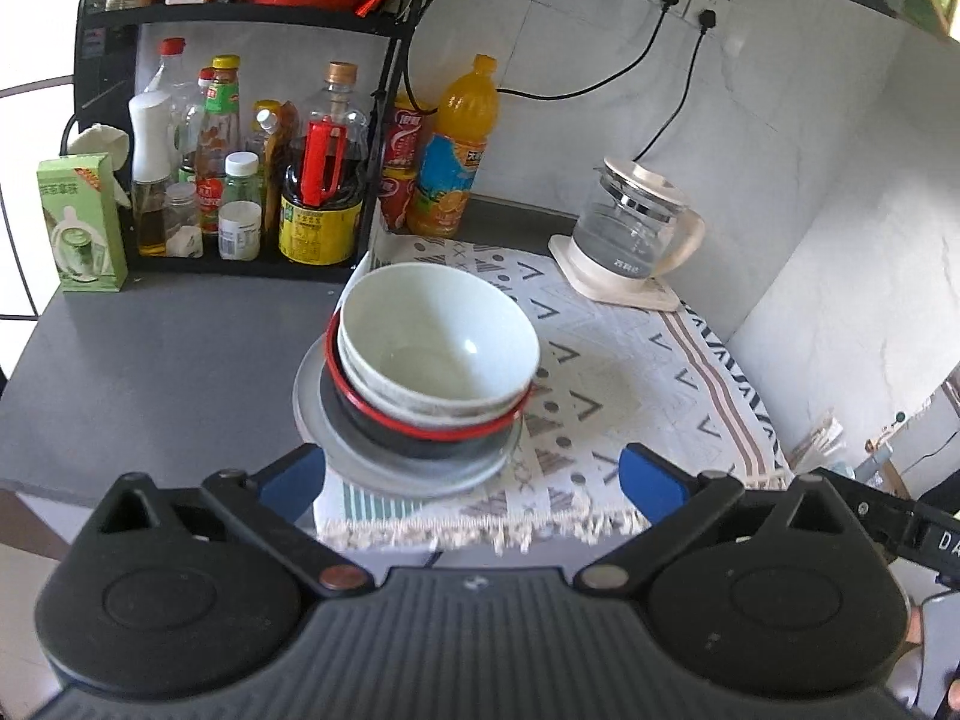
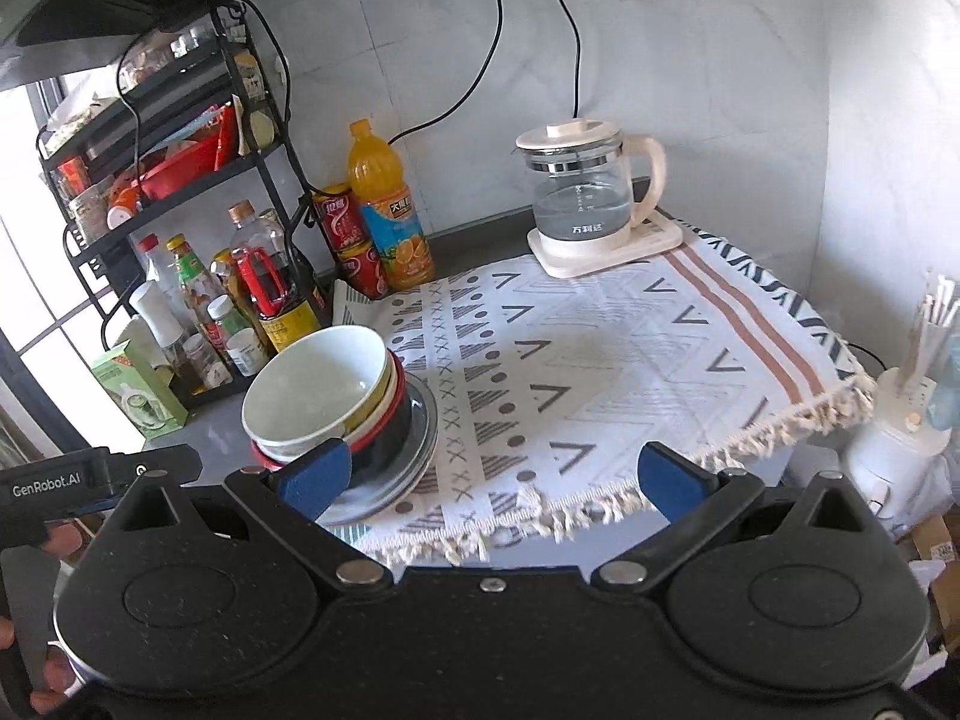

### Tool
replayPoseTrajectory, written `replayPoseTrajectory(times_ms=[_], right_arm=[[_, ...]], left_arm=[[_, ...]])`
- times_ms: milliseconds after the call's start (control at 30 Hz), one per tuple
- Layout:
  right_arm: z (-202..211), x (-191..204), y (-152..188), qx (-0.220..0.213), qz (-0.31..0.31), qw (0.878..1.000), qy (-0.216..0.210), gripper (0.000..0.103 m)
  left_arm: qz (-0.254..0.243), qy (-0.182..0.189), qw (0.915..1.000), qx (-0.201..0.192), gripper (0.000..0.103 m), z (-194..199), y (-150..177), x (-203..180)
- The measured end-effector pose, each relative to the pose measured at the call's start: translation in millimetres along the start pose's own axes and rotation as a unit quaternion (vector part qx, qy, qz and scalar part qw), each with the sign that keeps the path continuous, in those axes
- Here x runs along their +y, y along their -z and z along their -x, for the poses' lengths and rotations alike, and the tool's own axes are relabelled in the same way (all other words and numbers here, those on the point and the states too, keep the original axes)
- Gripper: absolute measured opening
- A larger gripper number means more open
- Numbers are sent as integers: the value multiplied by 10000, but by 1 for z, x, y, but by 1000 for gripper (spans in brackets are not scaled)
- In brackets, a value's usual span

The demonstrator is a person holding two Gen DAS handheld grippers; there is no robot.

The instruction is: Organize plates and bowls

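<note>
On the patterned cloth's (image 1: 600,360) left edge, my stack of bowls (image 1: 435,348) nested on a grey plate (image 1: 360,456), my left gripper (image 1: 474,474) spread wide and empty, my right gripper (image 2: 492,474) likewise agape, kettle (image 2: 579,198) behind.

Top bowl (image 1: 438,339): pale green-white. Bowl below (image 1: 420,426): black w/ red rim. Plate (image 1: 354,456): grey. Cloth (image 2: 600,360): white, grey triangles, X's, dots; brown stripes. Counter (image 1: 156,360): dark grey. Bottle (image 1: 456,150): orange. Gripper pads (image 2: 315,474): blue.
</note>
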State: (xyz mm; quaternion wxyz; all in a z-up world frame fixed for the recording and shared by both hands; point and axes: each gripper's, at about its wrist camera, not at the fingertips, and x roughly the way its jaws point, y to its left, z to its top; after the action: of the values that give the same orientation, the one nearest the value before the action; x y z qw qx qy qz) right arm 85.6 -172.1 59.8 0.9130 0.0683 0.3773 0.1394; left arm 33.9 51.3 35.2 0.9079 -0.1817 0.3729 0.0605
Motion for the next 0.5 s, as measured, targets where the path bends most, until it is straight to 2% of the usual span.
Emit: replayPoseTrajectory(times_ms=[500], right_arm=[[61,8,37,-256,223,9994,18,103]], left_arm=[[-210,37,9997,-90,103,64,49,-5]])
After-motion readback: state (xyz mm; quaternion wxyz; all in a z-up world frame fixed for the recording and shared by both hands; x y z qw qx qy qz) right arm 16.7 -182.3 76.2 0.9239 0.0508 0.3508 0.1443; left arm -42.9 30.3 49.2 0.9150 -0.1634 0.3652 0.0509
